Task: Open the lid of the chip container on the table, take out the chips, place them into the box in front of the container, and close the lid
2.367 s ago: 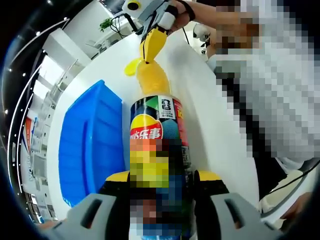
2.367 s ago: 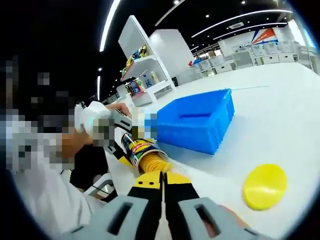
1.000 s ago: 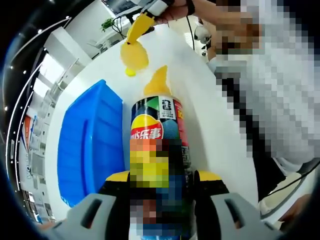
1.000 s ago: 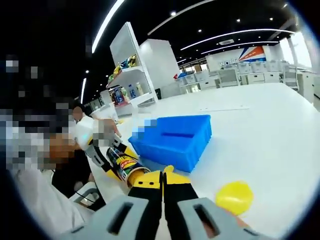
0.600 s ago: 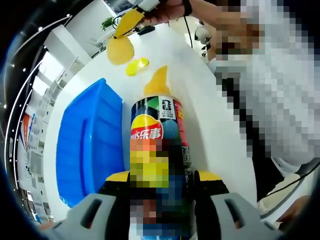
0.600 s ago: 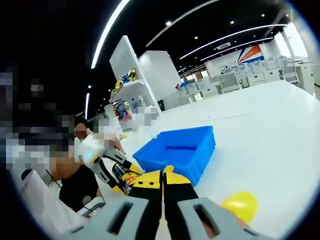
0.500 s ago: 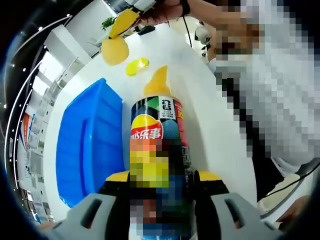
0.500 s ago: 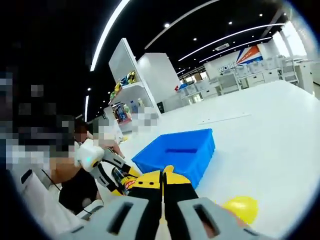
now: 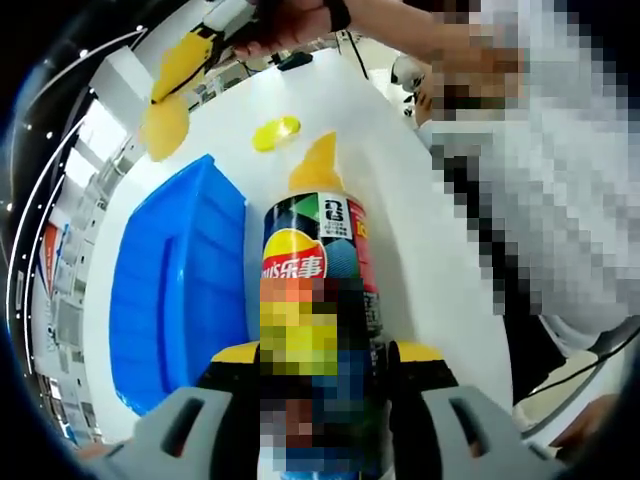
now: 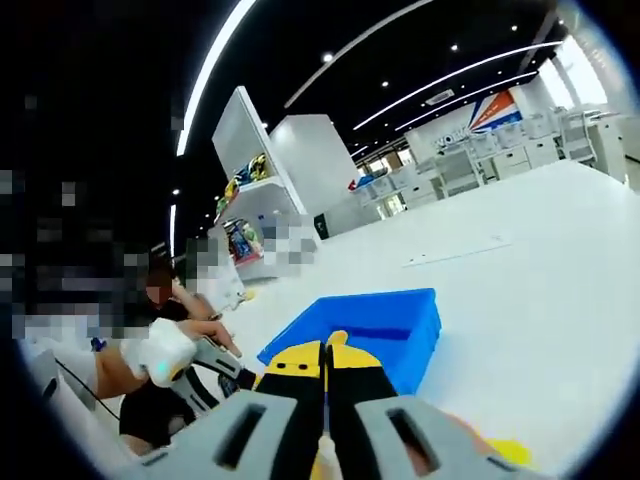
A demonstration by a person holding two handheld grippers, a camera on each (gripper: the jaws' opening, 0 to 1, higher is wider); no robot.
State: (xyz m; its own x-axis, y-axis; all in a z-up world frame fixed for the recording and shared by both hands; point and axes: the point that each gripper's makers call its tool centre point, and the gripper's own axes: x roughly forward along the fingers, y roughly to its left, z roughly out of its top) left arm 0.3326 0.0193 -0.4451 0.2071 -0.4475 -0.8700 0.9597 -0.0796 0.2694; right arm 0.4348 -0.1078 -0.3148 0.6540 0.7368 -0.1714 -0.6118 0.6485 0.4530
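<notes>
chip container (image 9: 312, 270): label "乐事" | left gripper (image 9: 318, 365) fingers clamped on it | right gripper (image 10: 327, 362) fingers together pinching chips (image 9: 163, 125) above blue box (image 9: 180, 290)

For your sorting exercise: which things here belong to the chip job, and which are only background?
Job: chip container in left gripper; chips in right gripper; chips at the container's mouth; blue box; yellow lid.
Background: display shelves; desks.

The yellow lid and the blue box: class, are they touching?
Apart. The left gripper view shows white table between the lid and the box.
</notes>
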